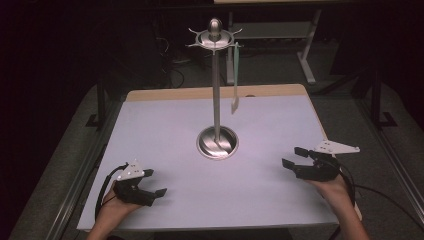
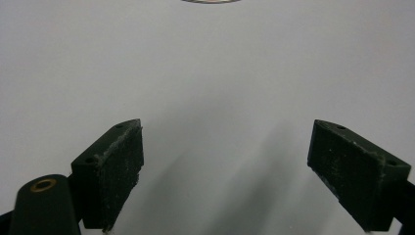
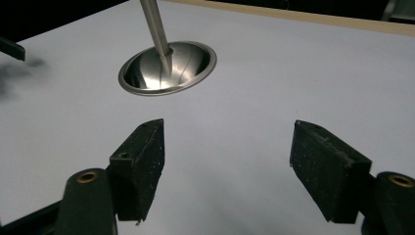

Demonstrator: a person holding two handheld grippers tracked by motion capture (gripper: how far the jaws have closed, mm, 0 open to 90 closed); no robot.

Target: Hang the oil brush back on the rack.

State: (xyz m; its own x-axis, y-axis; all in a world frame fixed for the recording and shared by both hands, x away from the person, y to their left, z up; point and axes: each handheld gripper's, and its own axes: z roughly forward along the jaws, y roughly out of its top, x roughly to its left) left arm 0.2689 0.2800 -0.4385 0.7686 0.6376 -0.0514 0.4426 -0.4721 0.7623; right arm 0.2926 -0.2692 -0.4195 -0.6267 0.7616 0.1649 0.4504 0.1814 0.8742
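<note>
A tall metal stand [image 1: 216, 90] rises upright from the middle of the white desk [image 1: 165, 125], its round polished base [image 1: 217, 142] resting flat on the surface. At the top sits a ring of short hooks [image 1: 214, 39] under a rounded knob [image 1: 215, 27]. From the hook at 3 o'clock on that ring hangs 1 slim pale utensil [image 1: 235, 80], dangling beside the pole and apart from it, its lower end above the desk.

The left hand-held gripper [image 1: 152, 185] lies at about 7 o'clock from the base, near the front edge of the desk, held by a hand [image 1: 112, 207] that enters from the bottom. Its 2 jaws are spread wide with nothing between them; in the left gripper view the left hand-held gripper [image 2: 222, 171] frames bare desk [image 2: 205, 73], and a sliver of the base [image 2: 210, 1] shows at 12 o'clock.

The right hand-held gripper [image 1: 295, 157] lies at about 4 o'clock from the base, held by the other hand [image 1: 332, 187], its grey plate [image 1: 336, 147] on top. Its jaws are also wide apart and hold nothing. In the right gripper view the right hand-held gripper [image 3: 227, 161] points toward the base [image 3: 169, 66], which sits at 11 o'clock, well apart from the jaws, with the pole [image 3: 154, 24] slanting up out of it.
</note>
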